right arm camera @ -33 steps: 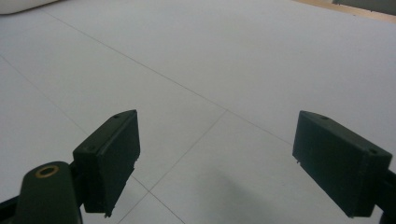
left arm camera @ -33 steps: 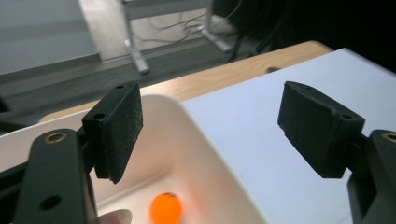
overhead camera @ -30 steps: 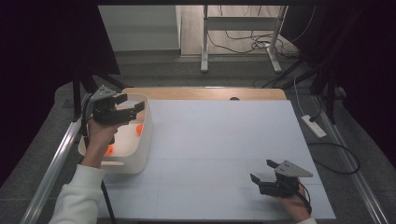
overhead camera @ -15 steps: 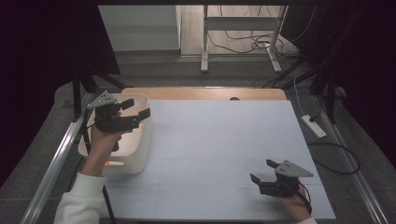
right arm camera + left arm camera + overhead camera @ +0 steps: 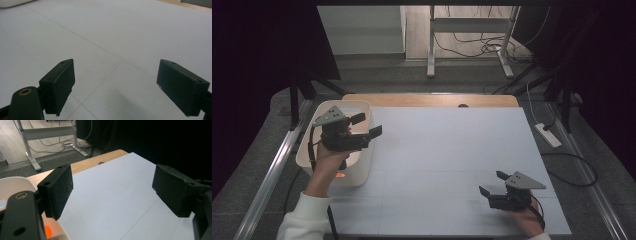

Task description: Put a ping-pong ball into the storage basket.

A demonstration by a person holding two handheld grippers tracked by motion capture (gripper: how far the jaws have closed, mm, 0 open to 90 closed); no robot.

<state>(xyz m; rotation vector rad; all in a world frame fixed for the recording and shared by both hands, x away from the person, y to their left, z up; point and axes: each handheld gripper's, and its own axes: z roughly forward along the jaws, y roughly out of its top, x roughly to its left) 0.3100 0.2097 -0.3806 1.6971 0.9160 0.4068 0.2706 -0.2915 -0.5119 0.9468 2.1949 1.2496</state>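
So I've got my left gripper [image 5: 364, 127] over the white bin's [image 5: 363, 176] rim, jaws just spread wide with nothing between them, orange piece [image 5: 340, 175] sitting down in the bin, while my right gripper [image 5: 493, 184] rests wide and empty well away.

I see a white bin [image 5: 360, 170] with an orange thing [image 5: 340, 175] glowing inside it. Beside the bin, the surface [image 5: 452, 150] is pale grey-white, ruled with thin grey lines, its far edge light wood. Both grippers' fingers [image 5: 58, 188] are matt black.
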